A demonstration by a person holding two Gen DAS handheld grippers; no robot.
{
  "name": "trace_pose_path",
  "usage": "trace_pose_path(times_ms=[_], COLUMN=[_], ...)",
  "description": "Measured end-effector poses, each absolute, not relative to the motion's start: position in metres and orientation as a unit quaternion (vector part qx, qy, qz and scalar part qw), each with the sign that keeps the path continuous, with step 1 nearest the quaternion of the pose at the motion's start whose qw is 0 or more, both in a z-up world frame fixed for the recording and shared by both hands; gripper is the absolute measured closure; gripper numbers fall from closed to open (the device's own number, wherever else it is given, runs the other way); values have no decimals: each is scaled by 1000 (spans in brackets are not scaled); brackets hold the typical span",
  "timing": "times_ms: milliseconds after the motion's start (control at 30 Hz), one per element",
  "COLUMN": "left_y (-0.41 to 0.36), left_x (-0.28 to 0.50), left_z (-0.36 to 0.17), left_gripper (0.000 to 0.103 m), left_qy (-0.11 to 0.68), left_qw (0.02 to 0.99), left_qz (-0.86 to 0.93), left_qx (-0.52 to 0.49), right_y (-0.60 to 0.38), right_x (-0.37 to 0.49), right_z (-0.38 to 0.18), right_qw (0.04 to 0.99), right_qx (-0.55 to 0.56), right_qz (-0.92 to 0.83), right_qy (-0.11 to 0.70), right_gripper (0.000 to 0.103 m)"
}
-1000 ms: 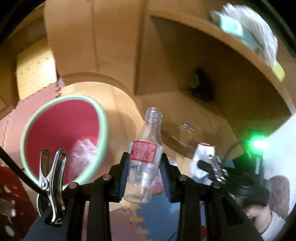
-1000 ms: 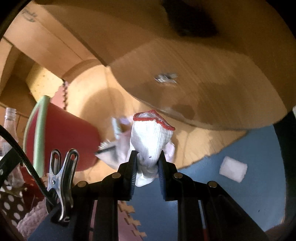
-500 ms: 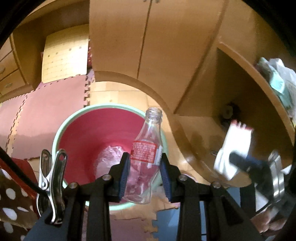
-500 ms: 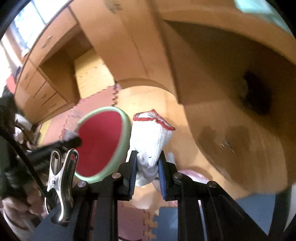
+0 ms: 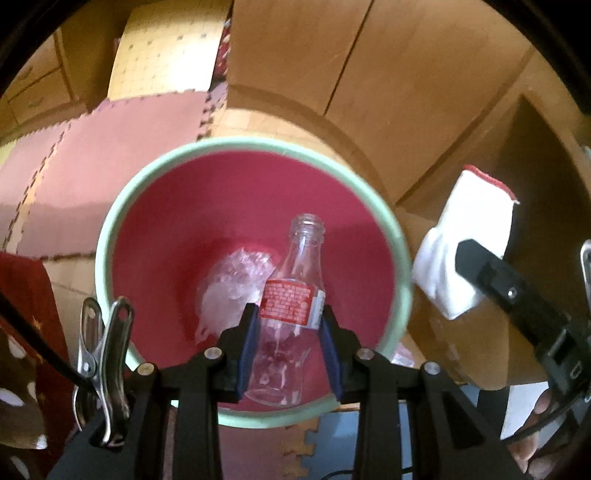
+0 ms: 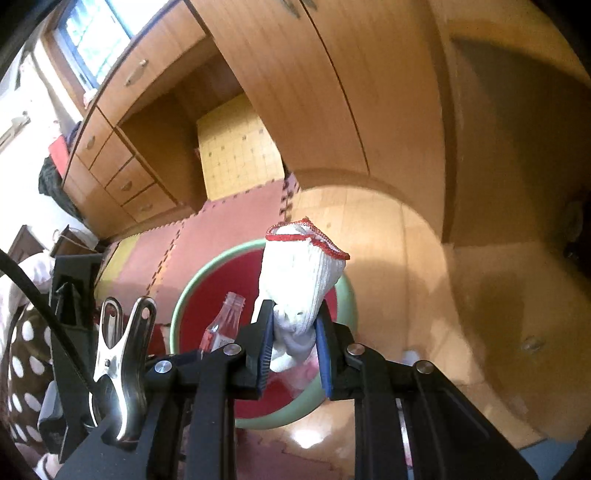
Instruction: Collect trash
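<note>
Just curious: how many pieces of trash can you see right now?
3: a bottle in the left gripper, a glove in the right gripper, and crumpled plastic inside the bin. More may be hidden.

The floor is being covered by interlocking foam mats [image 5: 110, 147] in pink, with a yellowish tile [image 6: 114, 258] and a blue one [image 5: 343, 432] at the edges, beside a stretch of pale wood flooring [image 6: 388, 266]. Wooden cabinet doors [image 6: 314, 92] are being shown rising behind it, and a drawer unit [image 6: 122, 184] with metal handles is being seen to their left. A gridded yellow panel [image 6: 236, 151] is being framed in the recess between them. Daylight is being let in through a window [image 6: 92, 33] at the upper left.
</note>
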State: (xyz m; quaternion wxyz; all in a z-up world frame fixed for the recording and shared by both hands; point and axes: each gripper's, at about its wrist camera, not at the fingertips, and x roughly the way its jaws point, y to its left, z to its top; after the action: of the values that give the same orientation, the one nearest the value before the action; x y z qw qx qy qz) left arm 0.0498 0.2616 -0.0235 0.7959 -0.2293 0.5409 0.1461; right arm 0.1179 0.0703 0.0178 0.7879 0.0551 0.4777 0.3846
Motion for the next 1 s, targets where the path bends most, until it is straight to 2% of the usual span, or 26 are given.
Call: trace_pose_path(times_ms=[567, 1000], left_y=[259, 259], left_x=[48, 48], left_z=[-52, -53], left_gripper=[69, 69], left_qy=[566, 575], left_qw=[771, 764], left_qz=[166, 178], left_qx=[-238, -232], right_y=[87, 92], right_x=[127, 125], right_z=[-16, -26], right_qw=[766, 759], right_qx=[30, 14], right_qz=[399, 408], right_qy=[503, 507], right_gripper=[81, 81])
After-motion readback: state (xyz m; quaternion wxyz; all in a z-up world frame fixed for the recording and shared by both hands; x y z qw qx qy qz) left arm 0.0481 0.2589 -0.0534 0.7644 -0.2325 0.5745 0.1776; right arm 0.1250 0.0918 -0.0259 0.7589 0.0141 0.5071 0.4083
